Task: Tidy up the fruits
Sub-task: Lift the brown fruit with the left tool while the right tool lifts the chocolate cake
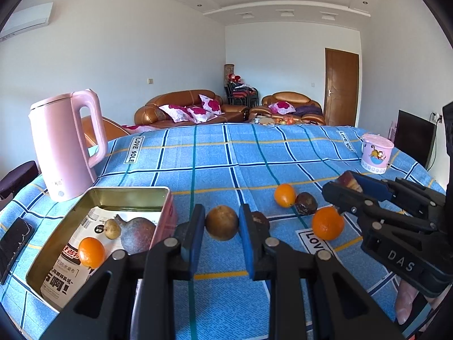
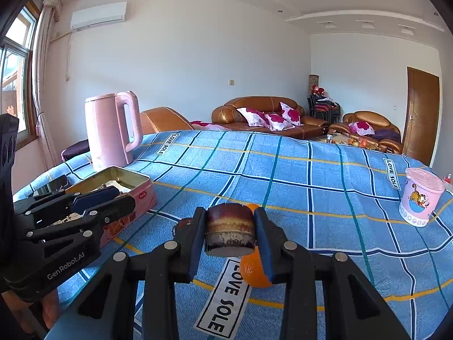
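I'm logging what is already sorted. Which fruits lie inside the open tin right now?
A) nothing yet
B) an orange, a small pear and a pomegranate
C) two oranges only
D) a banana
B: the tin holds an orange, a small pear and a pomegranate.

Tin [image 1: 133, 195]: gold-toned metal inside, glossy; pink painted outside; printed paper [image 1: 70, 257] lining the bottom.
Cloth [image 1: 215, 153]: woven blue check fabric, matt, slightly coarse.
Kettle [image 1: 65, 144]: pink, smooth, satin sheen.
Cup [image 2: 421, 197]: pink plastic, glossy, printed.
Oranges [image 1: 328, 223]: bright peel, faintly shiny and pitted.
Brown fruit [image 1: 221, 222]: dull, rough skin.
Left gripper [image 1: 221, 226]: matt black plastic, blue pads [image 1: 245, 240], shiny metal pins.
Right gripper [image 2: 229, 231]: same finish.
Cut piece [image 2: 229, 231]: dark, glossy rind.
Sofa [image 2: 263, 113]: glossy brown leather.
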Available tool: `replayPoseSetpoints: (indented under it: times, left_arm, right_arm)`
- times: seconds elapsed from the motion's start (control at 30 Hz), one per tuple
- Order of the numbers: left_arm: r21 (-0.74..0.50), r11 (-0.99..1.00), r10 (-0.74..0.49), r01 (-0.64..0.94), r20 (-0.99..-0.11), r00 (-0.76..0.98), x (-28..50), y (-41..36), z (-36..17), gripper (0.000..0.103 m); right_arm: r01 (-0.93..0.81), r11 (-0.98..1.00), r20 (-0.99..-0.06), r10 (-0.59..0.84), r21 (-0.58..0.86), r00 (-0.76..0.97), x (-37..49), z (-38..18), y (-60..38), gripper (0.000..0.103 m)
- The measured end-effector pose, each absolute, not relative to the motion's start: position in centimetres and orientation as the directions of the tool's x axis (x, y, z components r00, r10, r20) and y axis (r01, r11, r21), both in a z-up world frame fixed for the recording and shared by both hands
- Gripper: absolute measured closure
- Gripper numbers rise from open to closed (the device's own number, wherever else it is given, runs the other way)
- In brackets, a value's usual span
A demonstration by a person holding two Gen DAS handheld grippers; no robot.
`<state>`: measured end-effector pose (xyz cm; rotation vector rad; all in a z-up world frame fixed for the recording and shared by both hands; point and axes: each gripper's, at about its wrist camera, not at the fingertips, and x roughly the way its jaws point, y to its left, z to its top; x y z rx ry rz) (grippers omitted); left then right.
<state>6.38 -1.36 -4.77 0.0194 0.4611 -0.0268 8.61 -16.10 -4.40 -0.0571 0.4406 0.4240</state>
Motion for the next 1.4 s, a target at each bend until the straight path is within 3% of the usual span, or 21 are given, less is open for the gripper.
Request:
replayPoseSetpoints:
  times: [1.4]
  left_arm:
    - [0.048,0.999,0.036,-0.023,-0.298,0.954,3.8,-1.7,-3.8,0.077]
  right_arm:
    - [-0.413,0.911,-0.297,0.398,0.016,0.868,6.3,-3.4,-16.8,0.067]
